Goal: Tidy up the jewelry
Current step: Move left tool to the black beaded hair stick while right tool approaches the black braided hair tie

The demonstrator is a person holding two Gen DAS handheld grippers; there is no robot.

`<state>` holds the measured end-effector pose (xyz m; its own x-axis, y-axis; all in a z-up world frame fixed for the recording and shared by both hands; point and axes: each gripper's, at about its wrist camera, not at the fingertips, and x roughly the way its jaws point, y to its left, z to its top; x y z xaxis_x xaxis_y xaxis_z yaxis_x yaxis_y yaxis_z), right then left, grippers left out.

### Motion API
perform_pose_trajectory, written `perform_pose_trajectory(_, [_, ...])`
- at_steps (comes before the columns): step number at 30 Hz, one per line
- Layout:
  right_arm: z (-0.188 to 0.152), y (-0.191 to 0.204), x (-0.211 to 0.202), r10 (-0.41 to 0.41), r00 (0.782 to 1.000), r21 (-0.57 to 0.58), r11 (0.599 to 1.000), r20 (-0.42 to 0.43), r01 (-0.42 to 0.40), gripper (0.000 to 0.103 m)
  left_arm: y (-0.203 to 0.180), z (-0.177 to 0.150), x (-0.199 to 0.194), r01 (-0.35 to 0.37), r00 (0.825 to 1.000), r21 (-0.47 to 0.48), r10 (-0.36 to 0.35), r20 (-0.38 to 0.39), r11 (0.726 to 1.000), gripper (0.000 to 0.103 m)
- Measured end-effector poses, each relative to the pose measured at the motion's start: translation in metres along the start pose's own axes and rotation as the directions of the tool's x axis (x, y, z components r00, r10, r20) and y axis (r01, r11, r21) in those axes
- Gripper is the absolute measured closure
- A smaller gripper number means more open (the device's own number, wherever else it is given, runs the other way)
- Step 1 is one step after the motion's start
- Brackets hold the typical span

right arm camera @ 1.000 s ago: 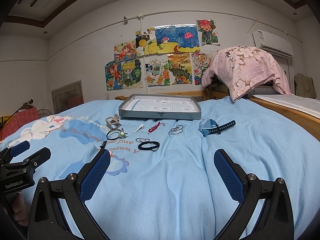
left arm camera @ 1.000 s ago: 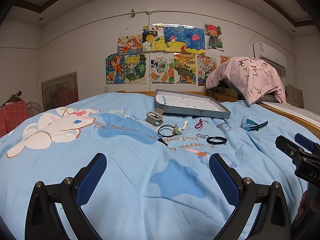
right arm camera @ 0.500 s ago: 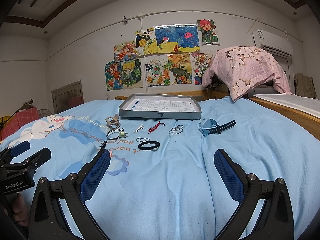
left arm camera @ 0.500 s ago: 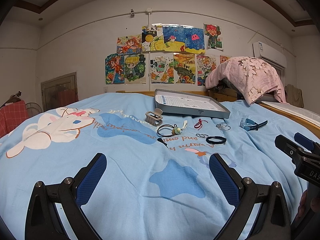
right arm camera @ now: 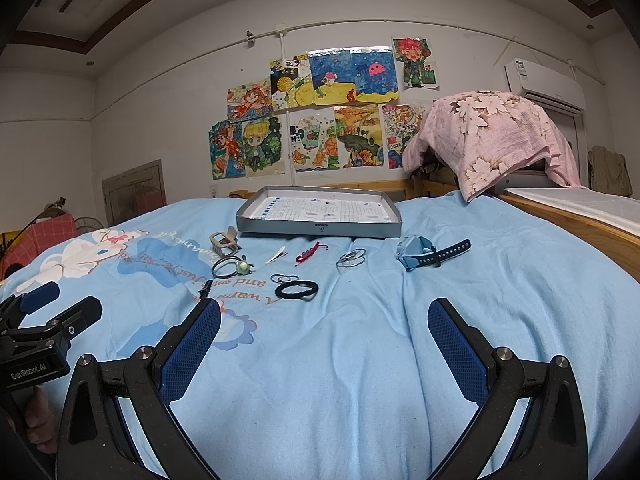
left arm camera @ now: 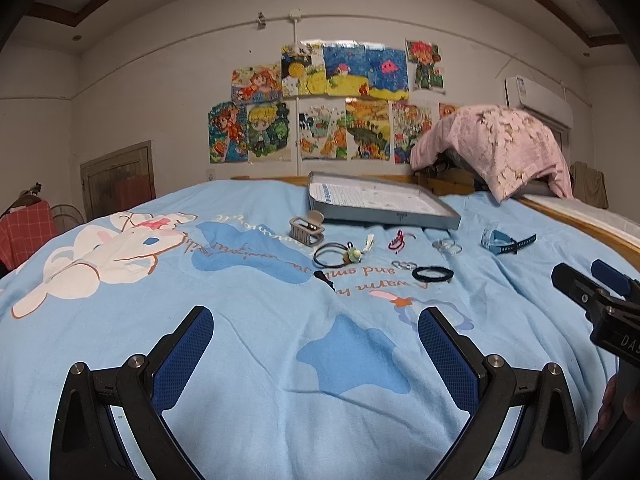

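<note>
At 12 o'clock the tray [right arm camera: 318, 230] lies empty; we judge nothing sorted. Watch [right arm camera: 424, 255], black band [right arm camera: 297, 290] and rings [right arm camera: 351, 258] remain on the bedspread [right arm camera: 360, 360]. Left gripper [left arm camera: 316, 344] and right gripper [right arm camera: 324, 338] gape wide, holding nothing.

Light blue printed cotton bedspread [right arm camera: 360, 360]: soft, matt, creased, filling the lower frame.
Shallow grey cardboard tray [right arm camera: 320, 230], centre frame: matt walls, printed paper lining.
Blue plastic wristwatch with rubbery strap [right arm camera: 430, 254], right of centre: smooth, slight sheen.
Black fabric hair tie [right arm camera: 297, 290]: fuzzy, matt.
Thin silver metal rings [right arm camera: 351, 258]: glossy.
Red braided cord bracelet [right arm camera: 310, 254]: matt, rough.
Beige plastic hair claw [right arm camera: 224, 242]: smooth.
Pink floral cloth cover [right arm camera: 492, 136], upper right: crinkled, matt.
Blue textured gripper pads [right arm camera: 192, 352], bottom: dimpled rubber on matt black plastic arms.
</note>
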<state>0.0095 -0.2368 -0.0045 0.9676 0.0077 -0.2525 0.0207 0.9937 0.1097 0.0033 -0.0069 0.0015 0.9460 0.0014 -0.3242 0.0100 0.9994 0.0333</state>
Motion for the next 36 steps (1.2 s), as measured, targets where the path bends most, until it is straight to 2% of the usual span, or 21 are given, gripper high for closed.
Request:
perform_pose_trajectory(4, [0.006, -0.006, 0.009, -0.015, 0.999, 0.025, 1.0, -0.045, 0.016, 0.001, -0.007, 0.004, 0.026, -0.004, 0.996, 0.027, 0.007, -0.09, 1.0, 0.0])
perform_pose_trajectory(7, [0.015, -0.011, 0.023, -0.034, 0.995, -0.013, 0.999, -0.095, 0.033, 0.001, -0.002, 0.017, 0.051, 0.015, 0.988, 0.024, -0.011, -0.156, 1.0, 0.0])
perform_pose_trajectory(12, [0.033, -0.025, 0.045, -0.012, 0.989, -0.028, 1.0, -0.147, 0.008, 0.001, 0.006, 0.033, 0.085, 0.061, 0.977, 0.017, -0.056, -0.206, 0.998, 0.0])
perform_pose_trajectory(16, [0.046, -0.025, 0.067, 0.011, 0.988, -0.057, 0.998, -0.156, -0.02, 0.001, 0.007, 0.048, 0.111, 0.087, 0.973, 0.01, -0.083, -0.216, 0.996, 0.0])
perform_pose_trajectory(21, [0.056, -0.017, 0.097, 0.02, 0.992, -0.08, 0.996, -0.127, -0.03, 0.001, 0.008, 0.062, 0.146, 0.098, 0.971, 0.004, -0.095, -0.218, 0.995, 0.0])
perform_pose_trajectory(24, [0.061, -0.012, 0.115, 0.034, 0.992, -0.081, 0.996, -0.124, -0.044, 0.001, 0.005, 0.064, 0.166, 0.098, 0.969, 0.011, -0.093, -0.229, 0.995, 0.0])
perform_pose_trajectory(29, [0.064, -0.005, 0.149, 0.086, 0.986, -0.051, 0.994, -0.143, -0.095, 0.001, 0.002, 0.058, 0.2, 0.112, 0.955, 0.019, -0.103, -0.278, 0.993, 0.0])
perform_pose_trajectory(33, [0.052, -0.007, 0.168, 0.106, 0.978, -0.015, 0.994, -0.181, -0.11, 0.001, -0.001, 0.05, 0.216, 0.149, 0.941, 0.023, -0.134, -0.312, 0.989, 0.012])
perform_pose_trajectory(36, [0.038, -0.009, 0.18, 0.118, 0.967, 0.009, 0.993, -0.226, -0.119, 0.003, -0.006, 0.042, 0.225, 0.169, 0.928, 0.031, -0.148, -0.343, 0.985, 0.025])
